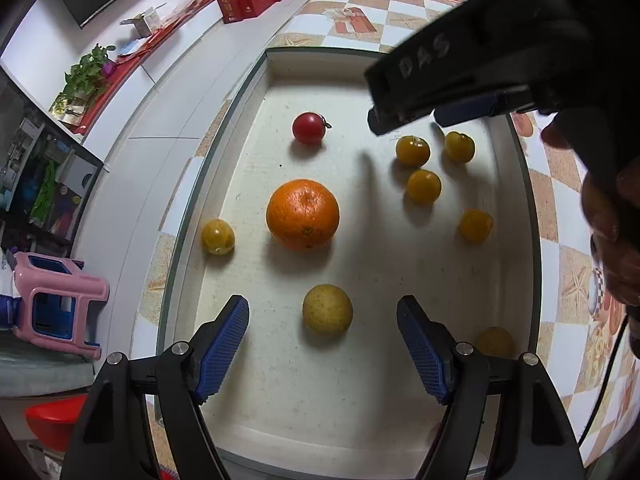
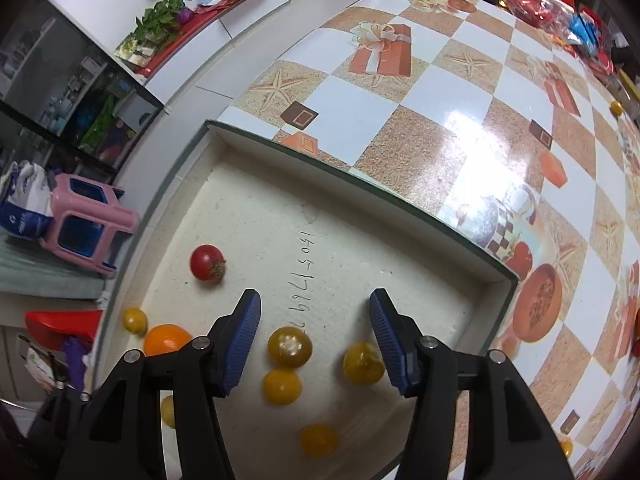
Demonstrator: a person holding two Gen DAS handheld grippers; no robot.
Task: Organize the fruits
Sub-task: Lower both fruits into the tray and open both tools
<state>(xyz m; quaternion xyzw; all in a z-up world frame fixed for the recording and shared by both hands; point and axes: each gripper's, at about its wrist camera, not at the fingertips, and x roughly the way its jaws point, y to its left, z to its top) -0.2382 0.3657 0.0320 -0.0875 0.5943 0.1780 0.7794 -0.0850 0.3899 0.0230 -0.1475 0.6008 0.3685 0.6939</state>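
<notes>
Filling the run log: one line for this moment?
left gripper: open over pale fruit | right gripper: open over yellow tomatoes | tray

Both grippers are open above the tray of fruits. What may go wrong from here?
1. The right gripper hangs over three yellow tomatoes lying close together; closing may catch two or push one away.
2. The fruits are round and loose, so a nudged one may roll.
3. Both grippers are over one tray; the left gripper may bump the right.

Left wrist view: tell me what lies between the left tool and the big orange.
In the left wrist view, one pale yellow-green fruit sits on the tray floor between the open left tool and the big orange.
</notes>
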